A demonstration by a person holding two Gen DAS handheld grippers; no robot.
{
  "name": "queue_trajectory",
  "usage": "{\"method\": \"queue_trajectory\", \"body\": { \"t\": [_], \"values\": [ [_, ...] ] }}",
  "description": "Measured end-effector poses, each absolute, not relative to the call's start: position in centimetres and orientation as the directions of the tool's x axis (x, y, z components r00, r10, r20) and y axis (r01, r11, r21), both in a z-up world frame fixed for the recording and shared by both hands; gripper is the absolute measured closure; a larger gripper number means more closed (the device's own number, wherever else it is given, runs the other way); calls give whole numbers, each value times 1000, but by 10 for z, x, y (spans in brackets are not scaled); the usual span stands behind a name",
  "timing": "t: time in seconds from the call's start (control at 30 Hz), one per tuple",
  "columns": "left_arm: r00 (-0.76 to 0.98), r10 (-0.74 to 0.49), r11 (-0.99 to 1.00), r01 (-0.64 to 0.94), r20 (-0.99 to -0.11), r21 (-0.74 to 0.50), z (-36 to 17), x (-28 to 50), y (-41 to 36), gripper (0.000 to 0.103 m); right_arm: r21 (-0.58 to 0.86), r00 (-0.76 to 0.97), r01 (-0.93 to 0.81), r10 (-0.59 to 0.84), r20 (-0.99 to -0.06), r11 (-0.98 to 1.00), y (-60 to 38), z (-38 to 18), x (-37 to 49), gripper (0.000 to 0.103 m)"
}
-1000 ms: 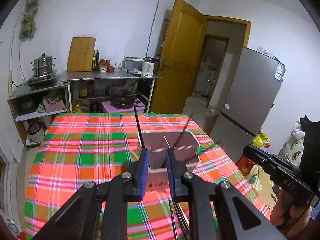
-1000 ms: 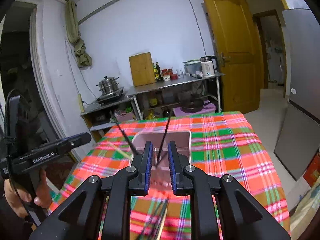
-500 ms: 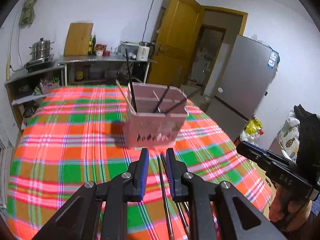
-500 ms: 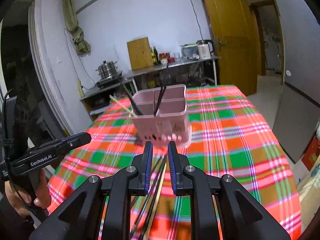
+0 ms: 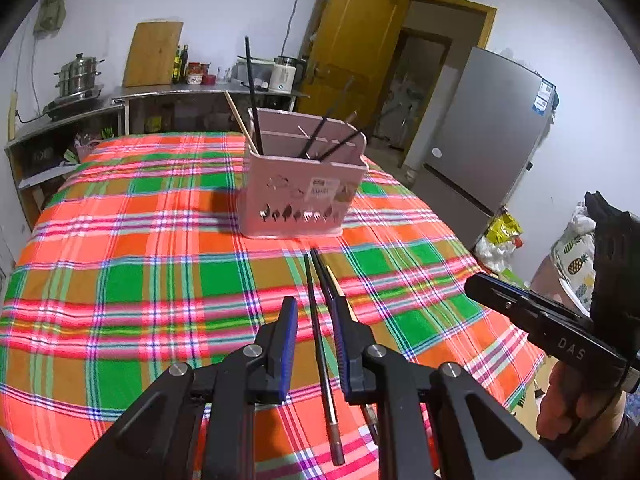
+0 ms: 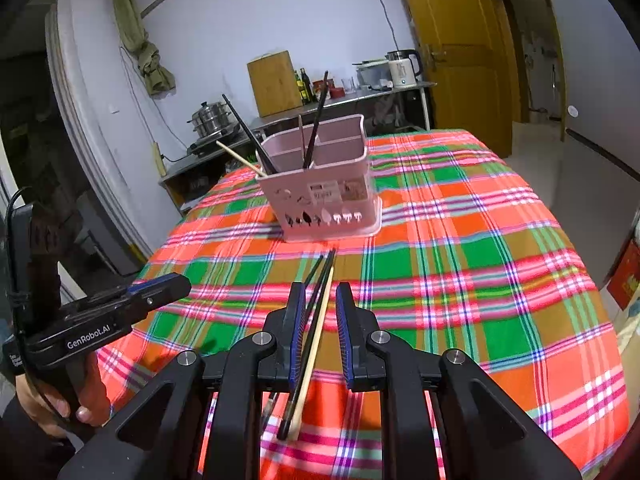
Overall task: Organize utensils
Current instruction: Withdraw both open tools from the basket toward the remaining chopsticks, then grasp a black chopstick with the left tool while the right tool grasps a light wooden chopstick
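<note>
On the left claw [image 6: 160,286] "GenRobot.AI", on the right claw [image 5: 480,286] "DAS"; both parted, empty.

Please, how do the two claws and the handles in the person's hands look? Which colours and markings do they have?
Both are black angular plastic frames with silver round screws and blue ribbed pads inside the fingers. The left claw carries white lettering "GenRobot.AI" on its side, and a black cable runs beside its handle. The right claw shows white letters "DAS" on its side. The left hand emerges from a dark sleeve.
</note>
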State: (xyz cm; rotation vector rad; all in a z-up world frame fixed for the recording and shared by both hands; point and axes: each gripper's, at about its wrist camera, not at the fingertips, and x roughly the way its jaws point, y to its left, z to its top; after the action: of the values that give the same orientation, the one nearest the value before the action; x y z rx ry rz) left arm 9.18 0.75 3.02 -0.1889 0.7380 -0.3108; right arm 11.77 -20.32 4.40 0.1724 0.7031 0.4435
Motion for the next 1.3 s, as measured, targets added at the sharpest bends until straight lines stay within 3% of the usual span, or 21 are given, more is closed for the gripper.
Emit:
{"method": "queue_trajectory", "body": {
  "t": [0.8, 1.3],
  "values": [
    [561, -335, 942, 204, -757, -265, -39, 141, -25, 86, 321, 567, -334, 461, -682, 886, -180, -5, 138, 87],
    [562, -291, 955, 211, -774, -206, -56, 156, -33, 87, 330, 506, -330, 461, -729, 884, -163, -33, 167, 87]
  ]
}}
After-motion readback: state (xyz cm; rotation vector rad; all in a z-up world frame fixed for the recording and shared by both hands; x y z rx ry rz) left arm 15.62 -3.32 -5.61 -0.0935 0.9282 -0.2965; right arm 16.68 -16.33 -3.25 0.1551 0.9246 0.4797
